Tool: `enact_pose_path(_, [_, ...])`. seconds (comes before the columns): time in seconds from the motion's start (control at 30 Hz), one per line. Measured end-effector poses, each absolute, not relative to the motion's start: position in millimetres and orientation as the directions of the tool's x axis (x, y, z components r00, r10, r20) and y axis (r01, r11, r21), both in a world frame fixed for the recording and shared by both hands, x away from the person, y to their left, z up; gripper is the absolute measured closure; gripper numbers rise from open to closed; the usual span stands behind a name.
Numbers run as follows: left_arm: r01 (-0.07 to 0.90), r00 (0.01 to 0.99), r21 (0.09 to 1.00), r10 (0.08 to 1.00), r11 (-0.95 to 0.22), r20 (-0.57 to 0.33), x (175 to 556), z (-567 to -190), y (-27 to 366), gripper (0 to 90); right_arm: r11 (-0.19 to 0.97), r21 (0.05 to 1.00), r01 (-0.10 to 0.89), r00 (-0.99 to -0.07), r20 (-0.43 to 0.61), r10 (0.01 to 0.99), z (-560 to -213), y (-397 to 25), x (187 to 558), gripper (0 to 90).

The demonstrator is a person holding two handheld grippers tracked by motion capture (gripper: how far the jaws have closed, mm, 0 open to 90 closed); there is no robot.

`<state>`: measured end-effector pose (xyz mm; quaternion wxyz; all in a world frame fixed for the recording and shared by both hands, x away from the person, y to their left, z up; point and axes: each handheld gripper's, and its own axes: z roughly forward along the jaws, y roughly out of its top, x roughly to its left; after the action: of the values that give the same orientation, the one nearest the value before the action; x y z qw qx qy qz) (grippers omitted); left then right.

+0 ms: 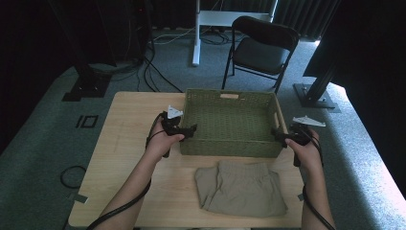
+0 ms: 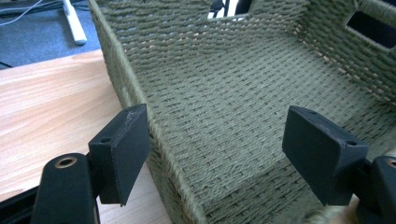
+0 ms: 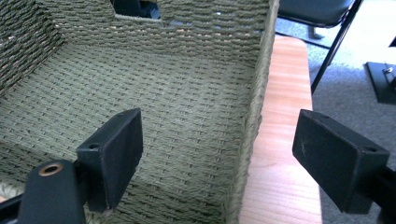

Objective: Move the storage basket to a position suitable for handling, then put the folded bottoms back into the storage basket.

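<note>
Your left gripper (image 1: 190,129) sits at the near left corner of the green woven basket (image 1: 230,143), which stands in the middle of the wooden table (image 1: 124,143), toward its far edge. From the high view you can place the gripper at the corner, but not read how its jaws stand. The left gripper view settles that: the jaws are wide apart and straddle the basket's left wall (image 2: 140,100), one outside over the tabletop, the other inside over the woven floor. Neither pad is pressed against the weave.

Moving right, the high view alone gives you the folded khaki garment (image 1: 242,188), lying on the table just in front of the basket, between your forearms. It also shows the black folding chair (image 1: 263,50) on the carpet beyond the table.

At the near right corner, your right gripper (image 1: 281,135) mirrors the left one. The right gripper view shows its jaws spread as well, astride the right wall (image 3: 257,93): one jaw inside the basket, the other out over the strip of table (image 3: 285,140) beside it. That view also shows the handle cut-out (image 3: 135,10) in the far wall.
</note>
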<state>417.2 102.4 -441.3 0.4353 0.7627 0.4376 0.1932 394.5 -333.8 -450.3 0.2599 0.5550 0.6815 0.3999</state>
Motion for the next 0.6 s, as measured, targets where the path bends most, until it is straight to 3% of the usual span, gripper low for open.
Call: enact_pose_path(0.6, [0.421, 0.614, 0.879, 0.783, -0.225, -0.094, 402.2, -417.3, 100.4, 22.9, 0.113, 0.866, 0.487, -0.34, 0.069, 0.938, -429.1, -313.9, 380.5, 14.7])
